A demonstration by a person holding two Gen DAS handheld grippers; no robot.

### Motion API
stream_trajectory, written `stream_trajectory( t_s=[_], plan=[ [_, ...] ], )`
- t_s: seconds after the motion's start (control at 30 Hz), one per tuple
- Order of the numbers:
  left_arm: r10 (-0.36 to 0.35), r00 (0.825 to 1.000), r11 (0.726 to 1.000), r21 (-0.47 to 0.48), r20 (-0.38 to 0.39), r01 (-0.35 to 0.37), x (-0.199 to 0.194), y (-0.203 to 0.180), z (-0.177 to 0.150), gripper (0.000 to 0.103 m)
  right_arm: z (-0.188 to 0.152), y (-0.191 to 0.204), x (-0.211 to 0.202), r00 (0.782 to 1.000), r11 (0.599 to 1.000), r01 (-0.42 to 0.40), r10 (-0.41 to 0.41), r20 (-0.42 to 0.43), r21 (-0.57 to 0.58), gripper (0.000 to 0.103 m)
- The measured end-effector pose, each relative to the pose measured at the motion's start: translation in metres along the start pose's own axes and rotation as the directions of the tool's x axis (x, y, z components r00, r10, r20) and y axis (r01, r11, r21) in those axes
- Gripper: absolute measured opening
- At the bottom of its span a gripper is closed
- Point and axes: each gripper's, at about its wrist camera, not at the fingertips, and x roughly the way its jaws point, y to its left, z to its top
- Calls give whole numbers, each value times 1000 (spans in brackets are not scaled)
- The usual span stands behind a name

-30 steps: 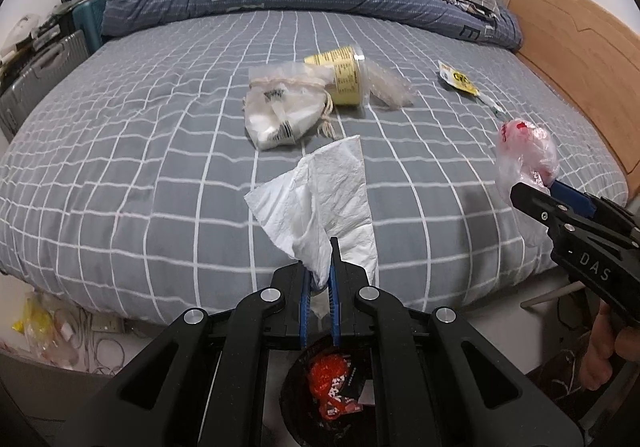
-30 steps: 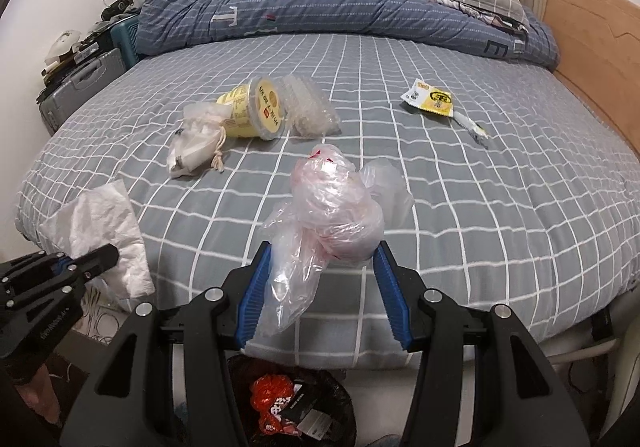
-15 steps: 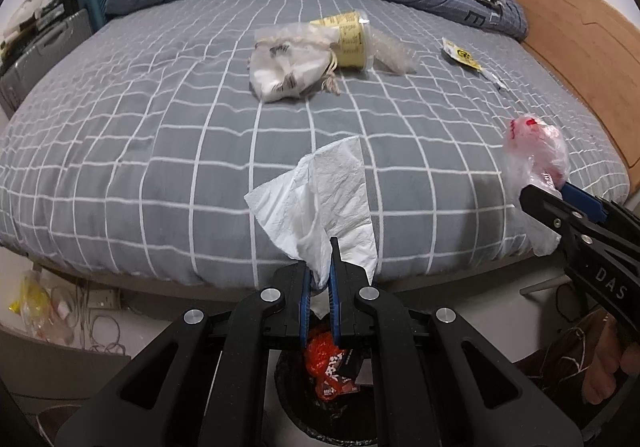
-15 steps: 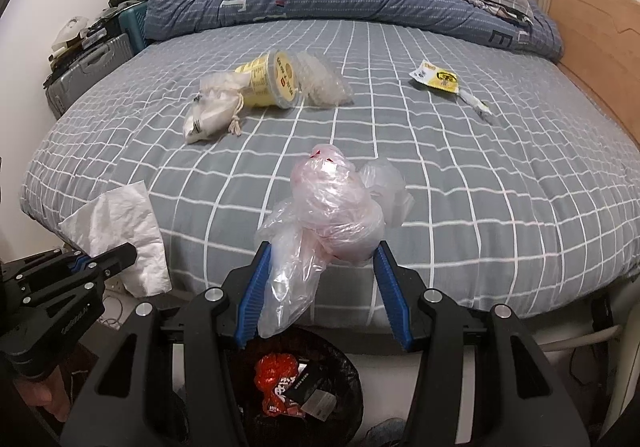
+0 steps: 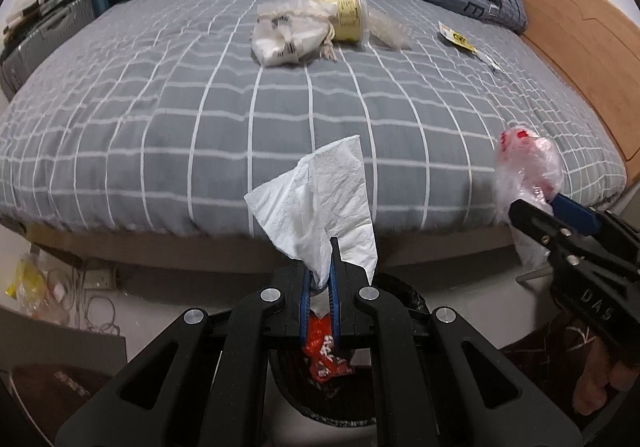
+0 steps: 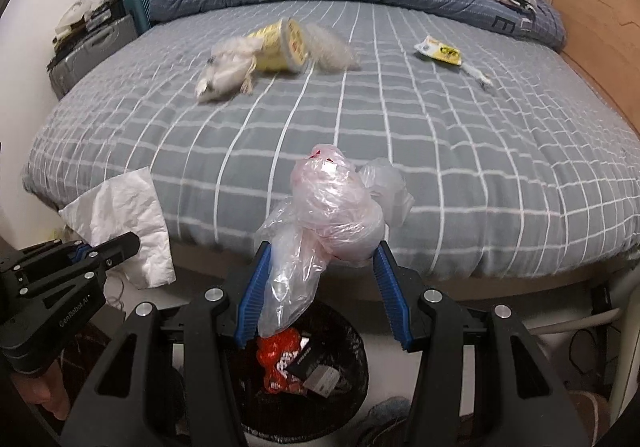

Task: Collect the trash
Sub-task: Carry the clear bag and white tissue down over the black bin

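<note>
- My left tool (image 5: 319,279) is pinched narrow on a white tissue (image 5: 320,203), which fans up from the blue pads at lower centre of the left wrist view; the right wrist view shows the same tissue (image 6: 120,223) at its lower left.
- My right tool (image 6: 320,279) holds a crumpled clear plastic bag (image 6: 332,223) with red marks at its top, its blue pads set fairly wide around the bundle; the bag (image 5: 528,171) also appears at the right edge of the left wrist view.
- A black-lined trash bin (image 6: 352,367) sits at the bottom centre of the right wrist view, directly under the bag, with a red wrapper (image 6: 280,359) and dark packaging inside.
- On the grey checked bed (image 5: 160,119), in the upper centre, lie a white drawstring pouch (image 5: 288,37), a yellow cup (image 5: 348,21) on its side touching it, and a clear plastic bag (image 5: 386,27) just beside the cup.
- A small yellow packet (image 5: 456,39) lies well apart, toward the upper right.
</note>
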Motion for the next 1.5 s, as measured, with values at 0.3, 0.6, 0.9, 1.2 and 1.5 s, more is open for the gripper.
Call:
stream_trajectory(
  t_s=[0.3,0.6,0.9,1.2,1.5],
  plan=[
    [1,999,1000,-9,-50,-2,-2,1,-29,7,-28,14,0,999,1000,-19,19,-46,-15,50],
    [7,996,1000,-2,-93,-7,-7,-3,-59,7,-58,23,-3,995,1000,-22,21,-93,-18,50],
    [33,988,999,24,-148,-30,-6,-9,-84,7,-92,28,1,984,999,-39,37,-174,-6,49],
    [36,977,999,19,-211,-33,16,-1,-96,7,-106,29,24,968,999,-33,36,-247,15,50],
    [50,967,999,9,-251,-49,47,5,-92,7,-107,40,57,950,998,-56,60,-305,22,49]
  ],
)
